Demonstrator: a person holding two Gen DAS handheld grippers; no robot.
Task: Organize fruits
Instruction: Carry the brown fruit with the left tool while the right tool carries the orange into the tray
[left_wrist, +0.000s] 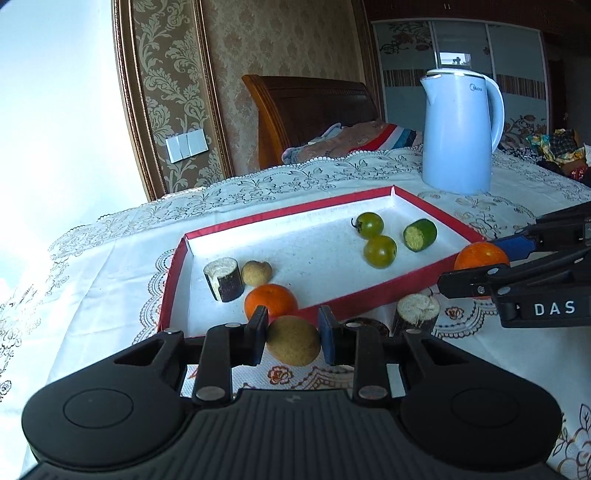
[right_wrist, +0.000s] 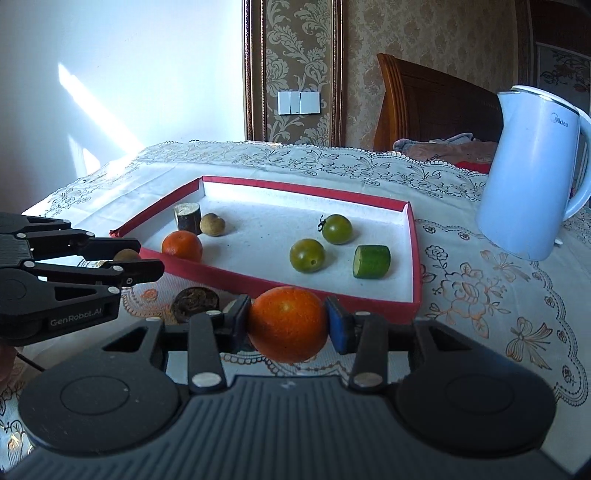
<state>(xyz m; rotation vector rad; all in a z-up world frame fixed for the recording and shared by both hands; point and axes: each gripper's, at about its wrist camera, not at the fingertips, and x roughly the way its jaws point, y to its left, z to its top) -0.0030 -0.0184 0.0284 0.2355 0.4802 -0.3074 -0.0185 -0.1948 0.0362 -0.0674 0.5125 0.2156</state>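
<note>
A tan longan (left_wrist: 293, 339) sits clamped in the left tongs (left_wrist: 293, 334), held just short of the near red wall of the tray (left_wrist: 369, 291), with open white floor lying directly ahead and slightly beyond an orange (left_wrist: 270, 300) already inside. To the right, the right tongs (right_wrist: 288, 325) grip a second orange (right_wrist: 288, 324) at the same near wall, closer to the tray's right end. Both loads hang outside the tray, the rim between them and their landing spots; each looks to need a short carry forward over the wall, and neither set of tongs seems clearly nearer. Inside, a cane stub (left_wrist: 224, 278) and a small longan (left_wrist: 256, 272) cluster at the near left; two green tomatoes (left_wrist: 373, 240) and a cucumber piece (left_wrist: 420, 235) lie at the far right. On the table, another cane stub (left_wrist: 417, 314) and a dark round piece (right_wrist: 195, 303) wait near the rim.
</note>
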